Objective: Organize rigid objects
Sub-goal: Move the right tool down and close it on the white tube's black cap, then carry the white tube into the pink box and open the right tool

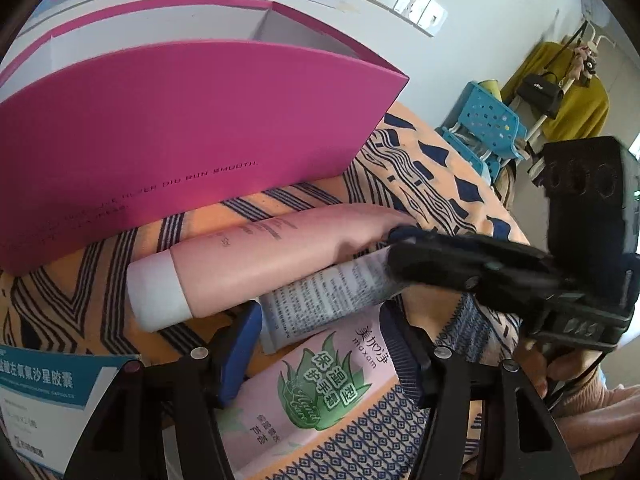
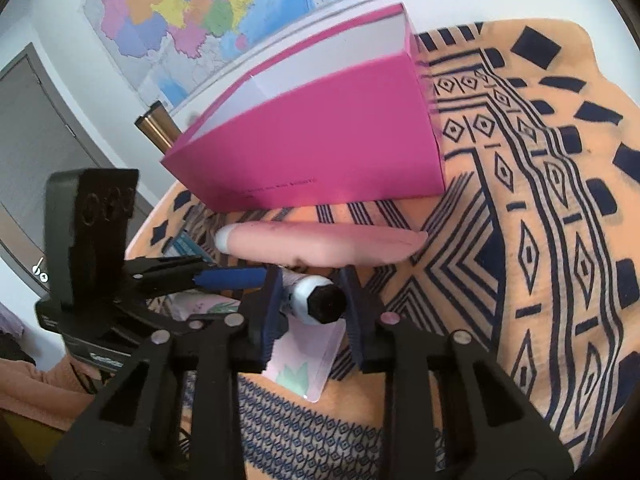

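The right gripper tilts downward, its jaws clamped on a white tube with black cap. The left gripper stands open over a flat pink hand-cream tube. Beyond lie a long pink tube and a magenta cardboard box.

Pink tube lies flat before the magenta box; white tube seemingly tilted beside it
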### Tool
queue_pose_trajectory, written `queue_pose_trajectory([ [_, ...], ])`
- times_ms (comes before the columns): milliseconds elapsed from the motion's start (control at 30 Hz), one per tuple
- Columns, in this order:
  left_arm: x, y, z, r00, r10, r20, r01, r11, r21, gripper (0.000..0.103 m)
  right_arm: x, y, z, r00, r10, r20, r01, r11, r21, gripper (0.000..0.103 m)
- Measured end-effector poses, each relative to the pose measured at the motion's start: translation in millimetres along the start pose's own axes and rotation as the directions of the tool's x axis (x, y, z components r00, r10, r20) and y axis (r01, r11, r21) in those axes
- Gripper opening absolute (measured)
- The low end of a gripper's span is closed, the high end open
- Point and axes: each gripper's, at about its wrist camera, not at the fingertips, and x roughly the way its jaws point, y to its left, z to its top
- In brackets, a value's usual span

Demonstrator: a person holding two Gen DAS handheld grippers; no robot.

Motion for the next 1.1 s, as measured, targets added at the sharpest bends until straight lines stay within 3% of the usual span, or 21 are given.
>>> queue_pose_trajectory([
  [233,-2,-4,-3,1.000,-0.013,-0.008,0.013,1.000,0.007,0.063,-19,5,12,0.998,0.026,0.056,-0.026,1.000,-0.002,0.027],
  [533,-13,-16,-2,0.997,-0.082,0.015,0.082,0.997,0.013,0.061,-32,-2,21,0.991,0.084,0.104,-0.090,0.995,0.050,0.026],
  [733,-34,-18,1,0.990,-0.125,0.062,0.125,0.992,0.012,0.045,-36,6,30,0.983,0.135,0.125,-0.141,0.989,0.040,0.026],
  [900,-64,-18,19,0.982,-0.114,0.148,0.111,0.993,0.027,0.042,-41,17,48,0.974,0.169,0.151,-0.172,0.985,0.007,0.026],
  [1100,-84,-23,43,0.976,-0.046,0.213,0.033,0.997,0.064,0.042,-52,34,83,0.957,0.194,0.215,-0.183,0.981,-0.068,0.026],
])
